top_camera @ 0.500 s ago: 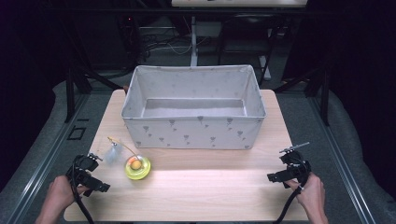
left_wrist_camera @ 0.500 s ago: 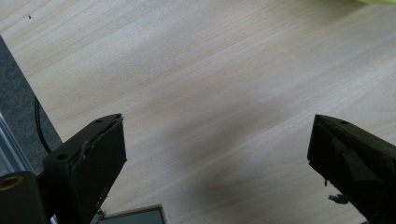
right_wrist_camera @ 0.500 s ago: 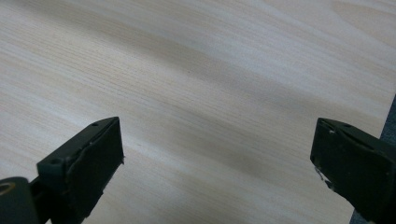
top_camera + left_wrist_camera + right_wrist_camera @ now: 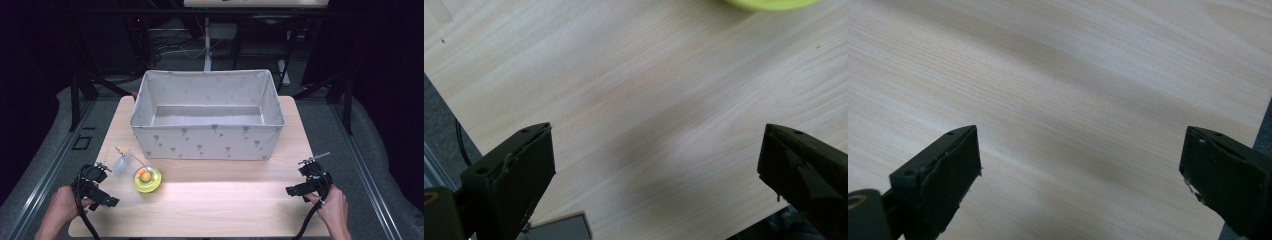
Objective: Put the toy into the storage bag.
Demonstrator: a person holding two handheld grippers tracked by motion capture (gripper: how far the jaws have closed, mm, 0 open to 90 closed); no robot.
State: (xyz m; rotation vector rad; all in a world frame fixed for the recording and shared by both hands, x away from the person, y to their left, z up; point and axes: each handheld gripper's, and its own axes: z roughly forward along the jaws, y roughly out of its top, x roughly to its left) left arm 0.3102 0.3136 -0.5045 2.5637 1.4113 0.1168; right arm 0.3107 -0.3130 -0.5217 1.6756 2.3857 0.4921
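left tool [image 4: 100, 192]: released, jaws wide over bare light wooden desk [image 4: 225, 200] | right tool [image 4: 300, 187]: released, nothing between jaws | round yellow-green plastic dish with orange ball [image 4: 147, 179]: near left tool, before grey fabric bin [image 4: 207, 117] | change from earlier frame: none, all positions unchanged

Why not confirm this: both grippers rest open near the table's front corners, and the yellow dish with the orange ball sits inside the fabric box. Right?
Not quite. The yellow dish with its orange ball sits on the table in front of the fabric box, near the left gripper, as the high view shows.
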